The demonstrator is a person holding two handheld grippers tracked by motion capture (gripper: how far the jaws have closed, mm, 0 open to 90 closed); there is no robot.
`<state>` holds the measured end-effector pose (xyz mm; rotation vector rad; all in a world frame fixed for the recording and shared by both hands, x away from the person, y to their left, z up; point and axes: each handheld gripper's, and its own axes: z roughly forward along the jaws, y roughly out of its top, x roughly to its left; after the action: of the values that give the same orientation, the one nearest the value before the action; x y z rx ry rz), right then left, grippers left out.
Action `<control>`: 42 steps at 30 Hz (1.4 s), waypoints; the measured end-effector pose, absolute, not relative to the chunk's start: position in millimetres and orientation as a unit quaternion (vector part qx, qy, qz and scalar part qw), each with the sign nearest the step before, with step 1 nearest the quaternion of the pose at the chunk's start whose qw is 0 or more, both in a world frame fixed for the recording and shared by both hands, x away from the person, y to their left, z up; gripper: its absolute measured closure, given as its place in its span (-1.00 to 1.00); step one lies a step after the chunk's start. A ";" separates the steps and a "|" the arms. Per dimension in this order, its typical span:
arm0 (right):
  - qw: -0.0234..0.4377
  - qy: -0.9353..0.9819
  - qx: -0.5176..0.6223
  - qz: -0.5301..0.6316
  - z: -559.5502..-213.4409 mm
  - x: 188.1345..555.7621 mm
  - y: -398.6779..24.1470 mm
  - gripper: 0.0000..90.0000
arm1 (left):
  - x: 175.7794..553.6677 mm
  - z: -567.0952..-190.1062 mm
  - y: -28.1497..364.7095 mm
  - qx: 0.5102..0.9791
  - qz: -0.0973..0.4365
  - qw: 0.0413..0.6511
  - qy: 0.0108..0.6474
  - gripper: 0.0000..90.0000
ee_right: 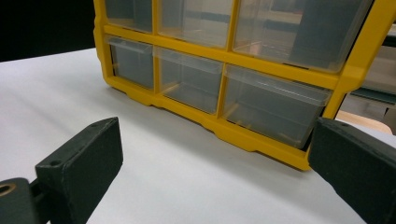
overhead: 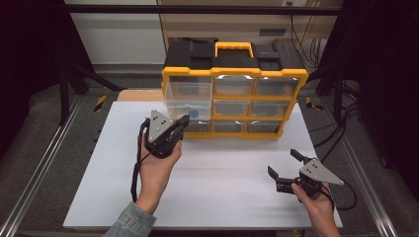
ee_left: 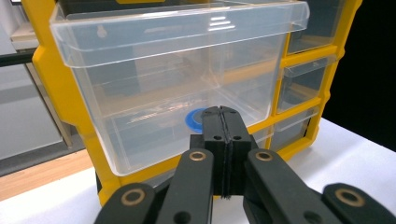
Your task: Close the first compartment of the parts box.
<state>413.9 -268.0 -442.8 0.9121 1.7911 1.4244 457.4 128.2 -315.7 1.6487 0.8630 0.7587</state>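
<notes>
Fingers together, against drawer

The setting is a lab or workshop test bench. A white work board lies inside a frame of metal rails, with dark curtains left and right. Cables hang at the far right. A yellow parts organiser stands on the board.

Left gripper fingers pressed together; right gripper fingers spread wide.
</notes>
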 end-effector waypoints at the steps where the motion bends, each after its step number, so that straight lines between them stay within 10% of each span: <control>1: 0.334 0.685 0.349 0.545 -442.8 413.9 -268.0 -0.92 | 458.3 -315.8 128.2 0.693 0.319 0.536 0.362 1.00; 42: 0.310 0.663 0.363 0.577 -443.0 416.8 -266.9 -0.91 | 481.3 -304.7 110.3 0.695 0.313 0.541 0.356 1.00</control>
<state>416.8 -266.9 -443.0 0.9593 1.7502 1.5228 481.3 110.3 -304.7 1.6513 0.8459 0.7438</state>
